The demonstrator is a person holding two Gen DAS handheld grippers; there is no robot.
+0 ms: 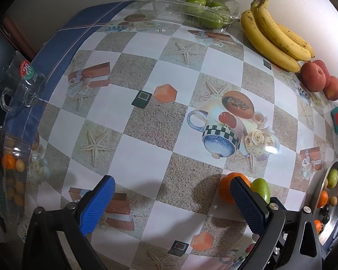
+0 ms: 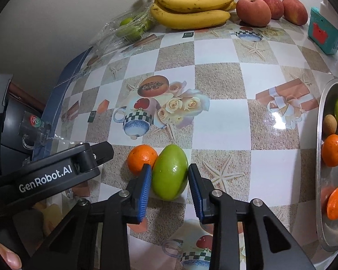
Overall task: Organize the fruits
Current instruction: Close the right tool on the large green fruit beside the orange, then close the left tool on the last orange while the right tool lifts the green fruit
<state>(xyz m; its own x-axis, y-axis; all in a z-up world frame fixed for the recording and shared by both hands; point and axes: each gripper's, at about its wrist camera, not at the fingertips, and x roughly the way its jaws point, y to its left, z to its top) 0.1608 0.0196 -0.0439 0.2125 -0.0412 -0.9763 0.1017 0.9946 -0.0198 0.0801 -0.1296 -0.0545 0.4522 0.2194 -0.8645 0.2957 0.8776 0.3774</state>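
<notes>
Checkered tablecloth (image 2: pixel 220 121), tongs (image 2: pixel 169 175) around green fruit (image 2: pixel 170 175)

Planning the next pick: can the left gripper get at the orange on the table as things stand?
Probably not cleanly. The left gripper is open, but the right gripper is shut on the green fruit, which touches the orange, and one blue finger crowds that side.

Home dining spot, patterned oilcloth table (image 1: pixel 146 135) (teapots, starfish), bananas (image 1: pixel 272 36), glass mug (image 1: pixel 22 83), plain wall

left tongs (image 1: pixel 172 204) gaped wide, pointing steeply down; right tongs (image 2: pixel 169 181) pressed both pads against something at lower centre.
</notes>
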